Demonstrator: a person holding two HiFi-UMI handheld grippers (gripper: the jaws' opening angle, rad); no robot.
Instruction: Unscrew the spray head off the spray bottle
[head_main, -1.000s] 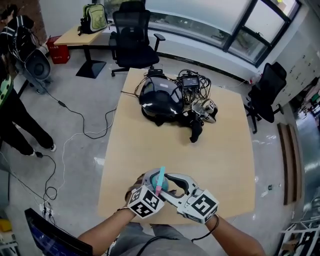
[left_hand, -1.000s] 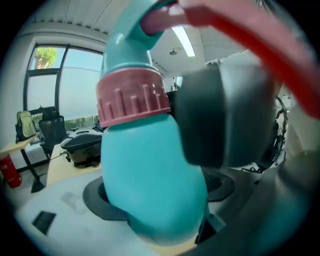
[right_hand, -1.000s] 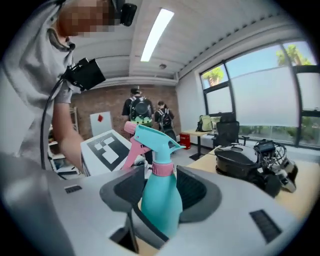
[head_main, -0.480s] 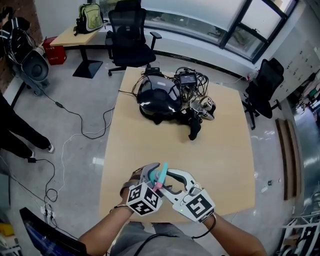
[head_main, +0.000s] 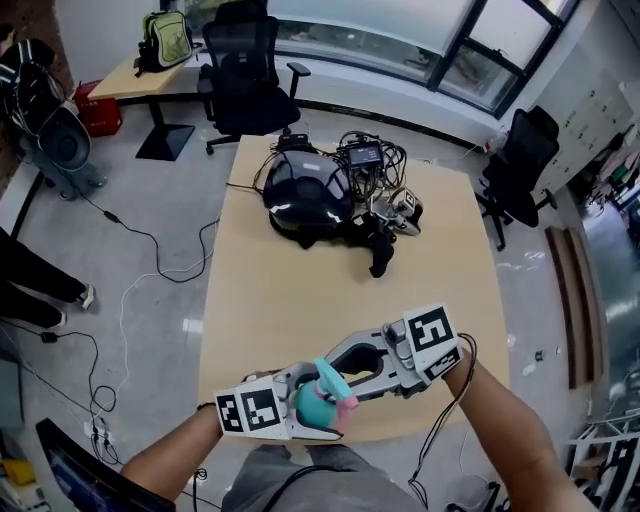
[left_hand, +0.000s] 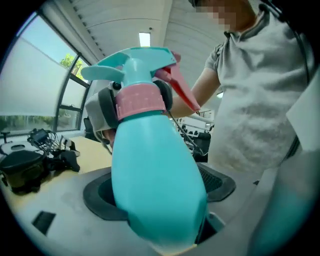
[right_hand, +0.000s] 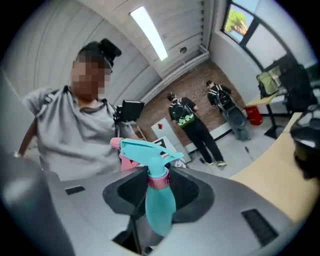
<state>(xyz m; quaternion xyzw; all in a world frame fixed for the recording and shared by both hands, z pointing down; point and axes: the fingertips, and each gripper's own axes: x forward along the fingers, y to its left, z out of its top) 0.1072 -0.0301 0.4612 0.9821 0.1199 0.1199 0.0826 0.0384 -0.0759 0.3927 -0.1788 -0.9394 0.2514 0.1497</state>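
A teal spray bottle (head_main: 314, 403) with a pink collar (left_hand: 140, 102), a teal spray head (left_hand: 135, 62) and a pink trigger (left_hand: 180, 87) is held over the table's near edge. My left gripper (head_main: 308, 410) is shut on the bottle's body (left_hand: 155, 170). My right gripper (head_main: 338, 378) reaches in from the right. Its jaws are closing, with the pink collar (right_hand: 159, 181) between them below the spray head (right_hand: 145, 150). A narrow gap still shows on each side of the collar.
The wooden table (head_main: 300, 300) carries a black helmet-like device with tangled cables (head_main: 305, 195) at its far end. Black office chairs (head_main: 240, 70) (head_main: 515, 160) stand beyond it. Cables trail on the floor at left. Two people (right_hand: 192, 125) stand by the brick wall.
The bottle has tipped from upright toward the right. My left gripper has dropped lower and leftward, and my right gripper has swung up and to the right, its jaws narrowing round the collar.
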